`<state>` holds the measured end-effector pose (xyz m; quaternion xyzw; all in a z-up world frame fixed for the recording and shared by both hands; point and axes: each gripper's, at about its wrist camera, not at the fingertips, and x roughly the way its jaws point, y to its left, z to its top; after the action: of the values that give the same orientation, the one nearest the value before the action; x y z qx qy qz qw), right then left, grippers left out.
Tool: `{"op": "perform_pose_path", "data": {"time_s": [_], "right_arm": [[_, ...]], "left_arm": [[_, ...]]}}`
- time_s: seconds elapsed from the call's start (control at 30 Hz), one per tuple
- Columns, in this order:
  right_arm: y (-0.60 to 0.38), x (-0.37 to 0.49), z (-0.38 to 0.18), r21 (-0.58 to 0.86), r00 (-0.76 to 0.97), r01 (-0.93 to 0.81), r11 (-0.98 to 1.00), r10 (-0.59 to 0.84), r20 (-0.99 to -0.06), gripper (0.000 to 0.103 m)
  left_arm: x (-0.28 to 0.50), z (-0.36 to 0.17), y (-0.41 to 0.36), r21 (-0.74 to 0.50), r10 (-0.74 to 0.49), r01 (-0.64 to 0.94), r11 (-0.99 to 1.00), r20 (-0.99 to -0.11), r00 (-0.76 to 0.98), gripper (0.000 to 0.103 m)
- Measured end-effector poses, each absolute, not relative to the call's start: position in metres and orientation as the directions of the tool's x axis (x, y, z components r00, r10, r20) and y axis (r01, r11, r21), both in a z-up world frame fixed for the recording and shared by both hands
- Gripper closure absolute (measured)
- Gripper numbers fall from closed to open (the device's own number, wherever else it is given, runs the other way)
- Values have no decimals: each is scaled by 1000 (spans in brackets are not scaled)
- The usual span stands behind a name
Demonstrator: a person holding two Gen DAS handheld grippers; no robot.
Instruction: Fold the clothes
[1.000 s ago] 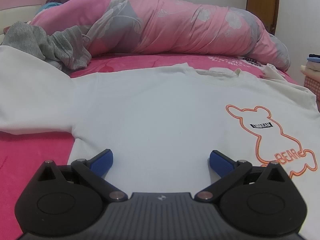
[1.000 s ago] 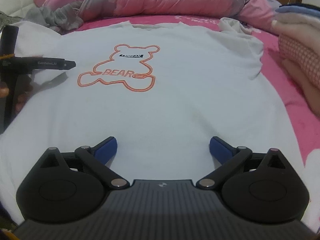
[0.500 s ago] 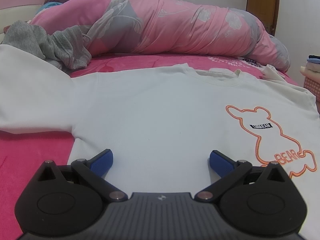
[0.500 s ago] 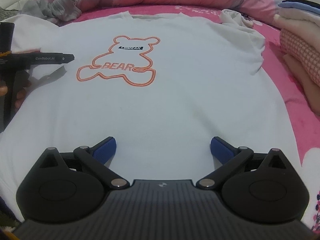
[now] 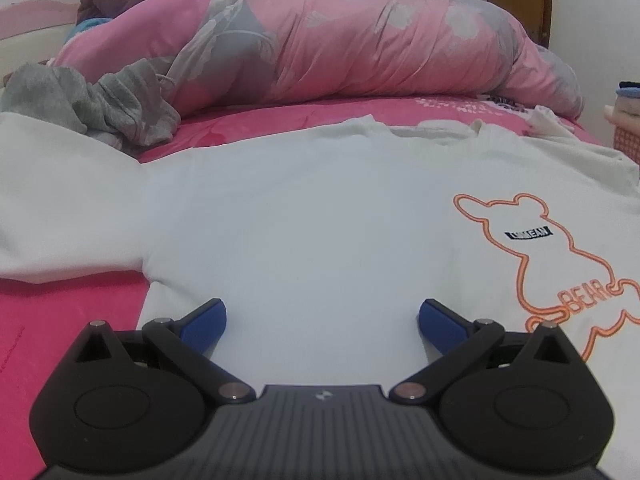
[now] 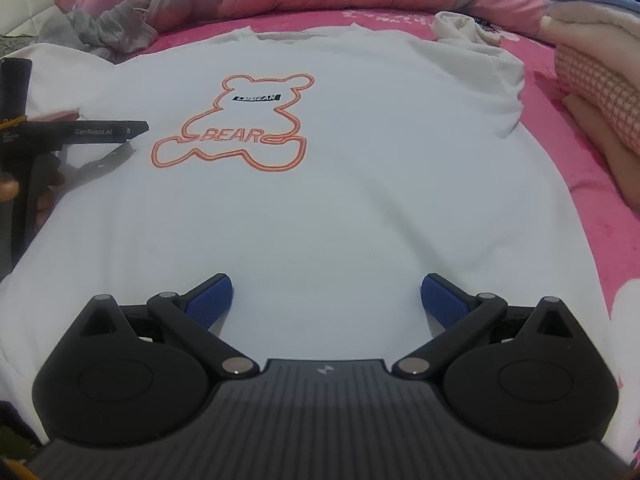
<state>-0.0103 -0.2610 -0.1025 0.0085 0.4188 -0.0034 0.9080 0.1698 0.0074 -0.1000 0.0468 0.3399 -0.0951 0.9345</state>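
Meanwhile, a white bear-print T-shirt (image 6: 360, 208) lies flat across the pink bed (image 5: 60, 320), filling mid-frame, as the left gripper (image 5: 322, 316) and right gripper (image 6: 326, 300) hover spread wide, grasping nothing; pinching only the top layer risks a bunched, lopsided fold

Home bedroom, pink bedsheet (image 5: 72, 320), rolled floral duvet (image 5: 360, 48), stacked folded clothes (image 6: 600, 12)

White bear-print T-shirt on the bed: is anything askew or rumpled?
The white T-shirt with the orange bear outline lies mostly flat on the pink bedsheet. Only its sleeve on the right is bunched and creased, not spread out.
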Motion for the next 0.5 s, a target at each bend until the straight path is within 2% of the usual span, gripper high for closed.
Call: {"op": "perform_pose_path", "data": {"time_s": [0.13, 0.33, 0.5], "right_arm": [[-269, -13, -98, 59, 680, 5, 998, 40, -732, 1], [-300, -15, -86, 258, 743, -6, 966, 177, -646, 2], [-338, -7, -60, 270, 802, 33, 962, 135, -581, 9]], "left_arm": [[170, -99, 8, 22, -146, 211, 977, -650, 746, 0], [170, -90, 15, 1, -147, 197, 980, -657, 739, 0], [167, -67, 20, -29, -173, 200, 979, -633, 754, 0]]}}
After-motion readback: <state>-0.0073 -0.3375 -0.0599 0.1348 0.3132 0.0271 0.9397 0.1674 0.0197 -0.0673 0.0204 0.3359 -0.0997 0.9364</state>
